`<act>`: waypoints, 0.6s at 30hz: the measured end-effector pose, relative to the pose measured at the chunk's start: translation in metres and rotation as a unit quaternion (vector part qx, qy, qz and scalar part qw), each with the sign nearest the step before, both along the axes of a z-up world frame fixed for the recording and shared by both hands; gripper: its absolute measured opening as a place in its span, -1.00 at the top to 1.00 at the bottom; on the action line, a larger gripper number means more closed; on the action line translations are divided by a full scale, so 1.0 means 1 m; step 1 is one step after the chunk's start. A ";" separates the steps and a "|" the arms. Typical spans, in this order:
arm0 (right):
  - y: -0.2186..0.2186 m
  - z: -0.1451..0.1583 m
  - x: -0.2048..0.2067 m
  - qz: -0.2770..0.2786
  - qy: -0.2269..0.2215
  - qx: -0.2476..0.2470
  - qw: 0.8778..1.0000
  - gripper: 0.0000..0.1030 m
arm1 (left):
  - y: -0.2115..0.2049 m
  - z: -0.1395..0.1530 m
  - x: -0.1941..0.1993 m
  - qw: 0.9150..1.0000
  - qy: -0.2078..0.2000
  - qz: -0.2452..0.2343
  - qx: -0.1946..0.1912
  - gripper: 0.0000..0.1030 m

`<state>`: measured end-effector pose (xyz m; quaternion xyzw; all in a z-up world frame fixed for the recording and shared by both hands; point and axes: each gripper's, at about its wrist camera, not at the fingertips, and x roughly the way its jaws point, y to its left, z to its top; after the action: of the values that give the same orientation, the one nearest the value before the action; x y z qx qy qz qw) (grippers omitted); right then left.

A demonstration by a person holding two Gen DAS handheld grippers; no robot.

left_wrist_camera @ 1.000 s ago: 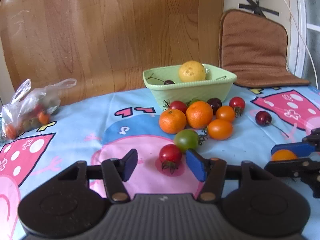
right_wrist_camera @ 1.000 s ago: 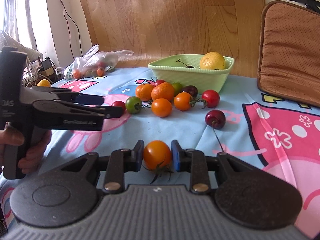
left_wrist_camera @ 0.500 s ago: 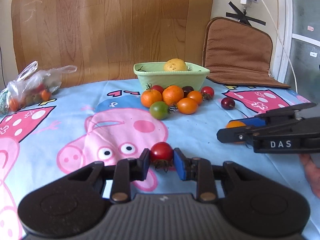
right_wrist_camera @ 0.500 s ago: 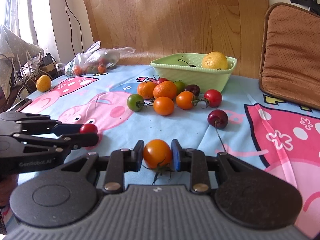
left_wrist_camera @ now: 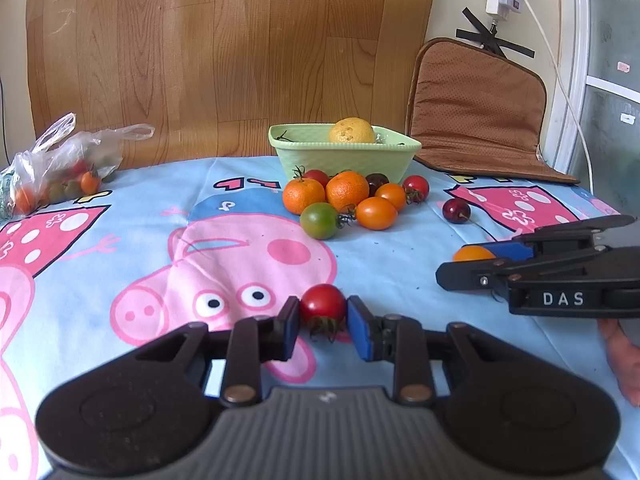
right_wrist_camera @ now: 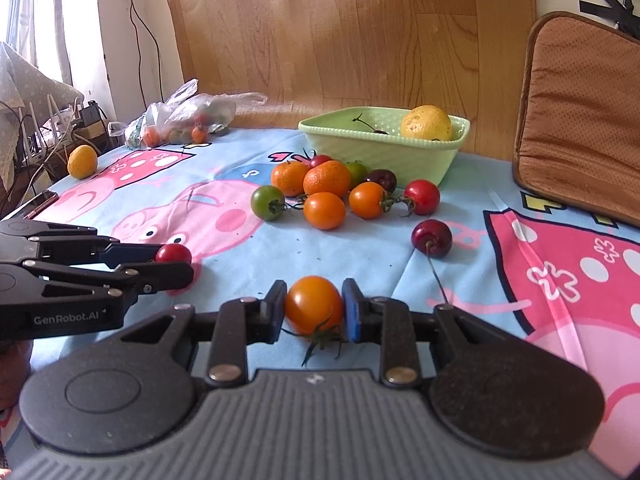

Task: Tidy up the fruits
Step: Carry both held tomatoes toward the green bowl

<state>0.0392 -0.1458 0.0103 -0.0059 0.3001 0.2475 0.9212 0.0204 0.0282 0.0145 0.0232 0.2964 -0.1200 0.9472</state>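
Left gripper (left_wrist_camera: 323,325): fingers pinch a red cherry tomato (left_wrist_camera: 322,304) between the blue pads, calyx hanging below; it sits just over the pig print on the cloth.
Right gripper (right_wrist_camera: 314,311): fingers pinch an orange cherry tomato (right_wrist_camera: 313,305), pads pressed to both its sides, green calyx pointing down toward the camera.
Loose fruit pile (left_wrist_camera: 347,204): two mandarins, orange and red tomatoes, one green tomato (left_wrist_camera: 319,220) and a dark cherry, clustered touching one another just in front of the green bowl (left_wrist_camera: 380,158); well apart from both grippers.
Single cherry (right_wrist_camera: 431,237): lies alone to the right of the pile, stem trailing toward the right gripper.
Bowl contents: one yellow citrus fruit (right_wrist_camera: 425,123) and a dark stem; what the stem belongs to cannot be told.
Left wrist view only: the right gripper seen side-on at right, marked DAS, with part of a hand (left_wrist_camera: 622,356) under it.
Right wrist view only: a yellow fruit (right_wrist_camera: 82,161) near the far left edge of the worktop, cables and a window beyond; the left gripper seen side-on.
Worktop (left_wrist_camera: 400,264): covered by a light blue cartoon-pig cloth with pink patches.
Room: wood-grain panel behind; brown cushion (left_wrist_camera: 476,112) leaning at right; clear plastic bag (left_wrist_camera: 60,160) of small tomatoes at far left.
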 end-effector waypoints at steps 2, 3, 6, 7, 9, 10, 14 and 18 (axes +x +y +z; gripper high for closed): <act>-0.001 0.000 0.000 0.000 0.000 0.002 1.000 0.35 | 0.000 0.000 0.000 1.000 0.000 0.000 0.001 0.49; -0.001 0.000 0.000 0.001 0.001 0.003 1.000 0.34 | 0.000 0.000 0.000 1.000 0.000 0.000 0.001 0.49; -0.001 0.001 -0.001 0.004 -0.002 0.005 1.000 0.15 | 0.000 0.000 0.000 1.000 0.000 0.001 0.000 0.48; -0.001 0.001 -0.001 0.004 -0.004 0.005 1.000 0.14 | 0.000 0.000 0.000 1.000 0.000 0.000 0.001 0.48; -0.001 0.001 -0.001 0.006 -0.003 0.005 1.000 0.14 | 0.000 0.000 0.000 1.000 0.000 0.000 0.000 0.48; -0.001 0.001 -0.001 0.005 -0.003 0.006 1.000 0.14 | 0.000 0.000 0.000 1.000 0.000 0.000 0.000 0.48; -0.002 0.001 -0.001 0.005 -0.003 0.008 1.000 0.14 | 0.000 0.000 0.000 1.000 0.000 0.000 -0.001 0.48; -0.002 0.001 -0.001 0.006 -0.003 0.007 1.000 0.14 | 0.001 -0.001 0.000 1.000 0.000 0.000 -0.002 0.48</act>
<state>0.0382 -0.1477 0.0112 -0.0021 0.2955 0.2550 0.9207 0.0205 0.0289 0.0139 0.0215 0.2960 -0.1203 0.9473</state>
